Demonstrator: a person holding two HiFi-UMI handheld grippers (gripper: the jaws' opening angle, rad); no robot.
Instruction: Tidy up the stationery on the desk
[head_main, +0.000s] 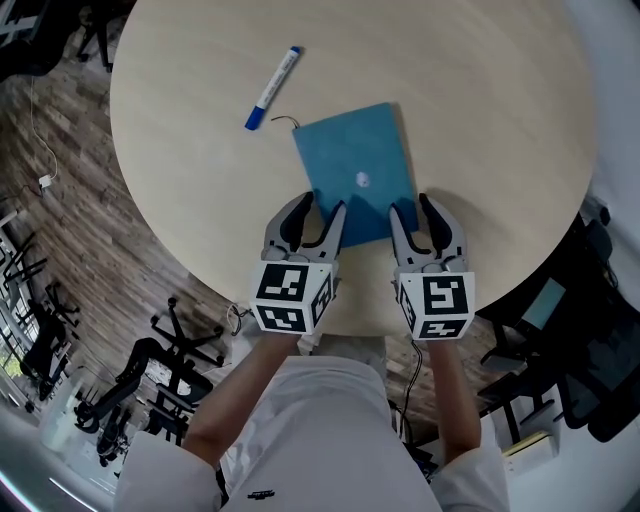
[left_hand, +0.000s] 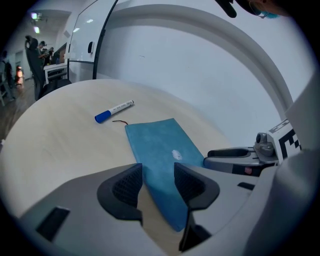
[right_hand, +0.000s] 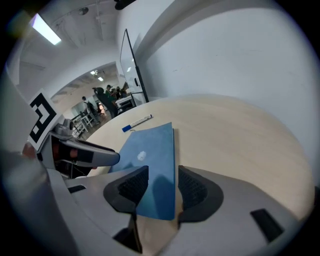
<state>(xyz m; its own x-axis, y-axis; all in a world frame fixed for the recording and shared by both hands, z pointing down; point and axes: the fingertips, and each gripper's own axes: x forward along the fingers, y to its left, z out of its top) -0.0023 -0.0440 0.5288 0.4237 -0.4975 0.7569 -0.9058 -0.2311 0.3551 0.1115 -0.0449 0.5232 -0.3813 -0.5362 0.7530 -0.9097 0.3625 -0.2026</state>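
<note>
A blue notebook with a small white mark on its cover lies flat on the round pale table, and a thin red-brown ribbon pokes out at its far left corner. A white marker with a blue cap lies beyond it to the left. My left gripper is open over the notebook's near left edge. My right gripper is open over the near right corner. Neither holds anything. The marker also shows far off in the left gripper view.
The table's near edge is right under the gripper bodies. Black office chairs stand on the wood floor at the left, and more chairs at the right. People stand far back in the room.
</note>
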